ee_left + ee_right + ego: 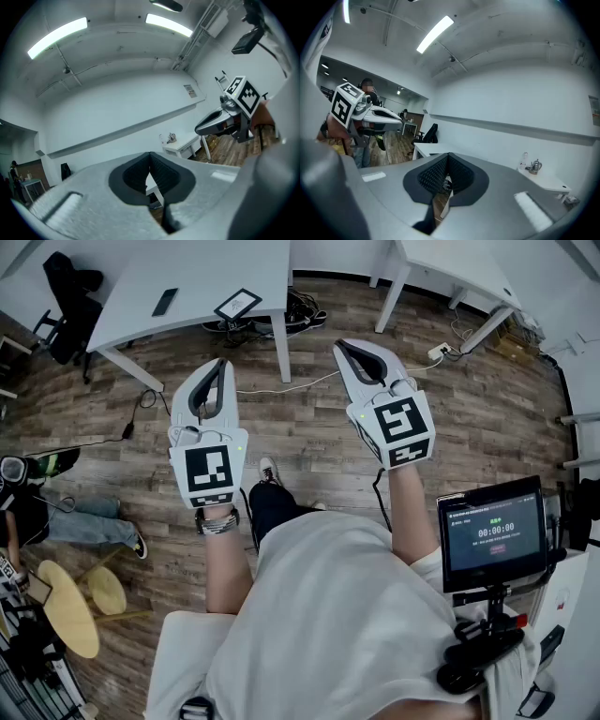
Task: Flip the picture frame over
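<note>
The picture frame, dark-edged with a pale middle, lies flat near the front edge of a white table at the far side of the head view. My left gripper is held out level over the wooden floor, well short of the table, jaws shut and empty. To its right, my right gripper hovers at the same height, also shut with nothing in it. In the left gripper view the closed jaws face a white wall, with the right gripper off to the side. The right gripper view shows its closed jaws and the left gripper.
A black phone-like slab lies on the same table. A second white table stands at the back right, with a power strip and cables on the floor. A screen on a stand is close on the right; yellow stools and a seated person's legs are on the left.
</note>
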